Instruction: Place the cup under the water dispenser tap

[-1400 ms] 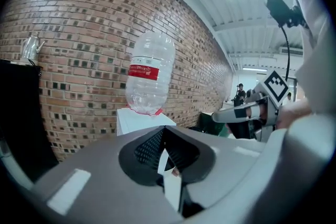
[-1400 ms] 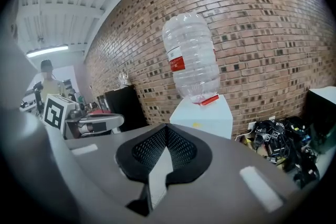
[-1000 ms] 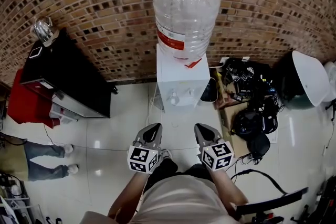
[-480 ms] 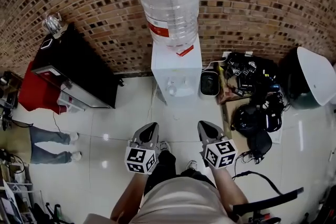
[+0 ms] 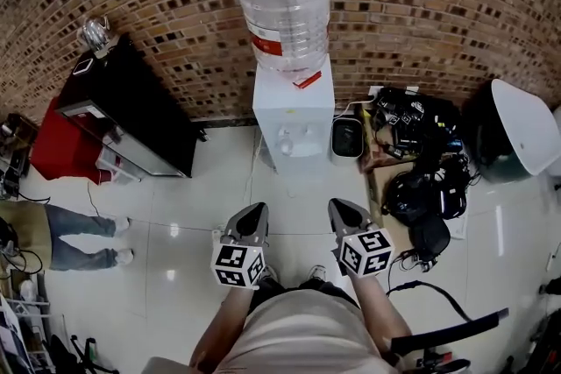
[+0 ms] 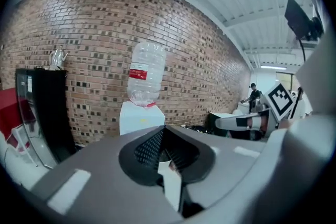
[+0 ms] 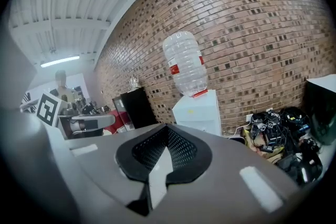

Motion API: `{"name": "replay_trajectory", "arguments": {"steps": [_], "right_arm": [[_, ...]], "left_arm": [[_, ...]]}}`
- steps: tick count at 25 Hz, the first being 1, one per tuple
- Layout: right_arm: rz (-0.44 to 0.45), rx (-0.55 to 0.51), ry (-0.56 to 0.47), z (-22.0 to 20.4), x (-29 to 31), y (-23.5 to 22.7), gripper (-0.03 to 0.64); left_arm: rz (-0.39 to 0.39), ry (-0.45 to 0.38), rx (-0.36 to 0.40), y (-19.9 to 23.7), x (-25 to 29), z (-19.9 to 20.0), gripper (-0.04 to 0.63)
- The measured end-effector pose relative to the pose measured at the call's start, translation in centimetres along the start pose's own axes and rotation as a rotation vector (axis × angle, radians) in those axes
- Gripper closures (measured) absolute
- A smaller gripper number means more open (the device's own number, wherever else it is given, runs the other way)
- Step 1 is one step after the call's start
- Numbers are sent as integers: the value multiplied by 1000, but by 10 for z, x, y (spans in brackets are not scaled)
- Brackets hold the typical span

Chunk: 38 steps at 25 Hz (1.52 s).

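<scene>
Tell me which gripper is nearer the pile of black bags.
The right gripper; the bags lie on its side, the left gripper toward the black cabinet.

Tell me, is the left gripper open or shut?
Shut. In the left gripper view, the left gripper has its jaws together at the tips, and nothing is held between them.

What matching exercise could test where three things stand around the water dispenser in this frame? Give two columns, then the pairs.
Column one:
1. clear water bottle
2. black cabinet
3. pile of black bags and cables

Column two:
A. on the floor, right of the white dispenser
B. against the brick wall, left of the dispenser
C. upside down on top of the dispenser

Pairs: 1-C, 2-B, 3-A
</scene>
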State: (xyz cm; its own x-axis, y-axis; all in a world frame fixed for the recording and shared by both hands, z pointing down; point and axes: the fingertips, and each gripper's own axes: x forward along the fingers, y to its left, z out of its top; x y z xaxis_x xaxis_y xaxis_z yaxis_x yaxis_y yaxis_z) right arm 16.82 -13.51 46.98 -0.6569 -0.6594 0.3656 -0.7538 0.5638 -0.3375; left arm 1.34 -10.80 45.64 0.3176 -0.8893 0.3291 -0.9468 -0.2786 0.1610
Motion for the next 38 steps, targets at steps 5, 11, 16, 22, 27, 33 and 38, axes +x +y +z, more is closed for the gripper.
{"name": "replay_trajectory", "arguments": {"steps": [5, 11, 16, 22, 27, 33, 38], "right_arm": [[-2, -34, 0, 8, 8, 26, 617], [-5, -51, 1, 6, 22, 61, 617], [-30, -49, -4, 5, 23, 72, 617], [-47, -46, -4, 4, 25, 81, 617], [-50, -52, -2, 5, 27, 84, 617], [-46, -53, -2, 6, 27, 87, 617], [-45, -56, -3, 6, 26, 87, 617]], "left_arm": [[-26, -24, -7, 10, -9, 6, 583], [-41, -36, -26, 35, -24, 5, 583], [-71, -41, -6, 44, -29, 9, 583], [-96, -34, 2, 50, -31, 9, 583], [-101, -38, -1, 52, -33, 9, 583], [-96, -40, -5, 55, -36, 7, 583], [-95, -43, -3, 54, -38, 7, 583]]}}
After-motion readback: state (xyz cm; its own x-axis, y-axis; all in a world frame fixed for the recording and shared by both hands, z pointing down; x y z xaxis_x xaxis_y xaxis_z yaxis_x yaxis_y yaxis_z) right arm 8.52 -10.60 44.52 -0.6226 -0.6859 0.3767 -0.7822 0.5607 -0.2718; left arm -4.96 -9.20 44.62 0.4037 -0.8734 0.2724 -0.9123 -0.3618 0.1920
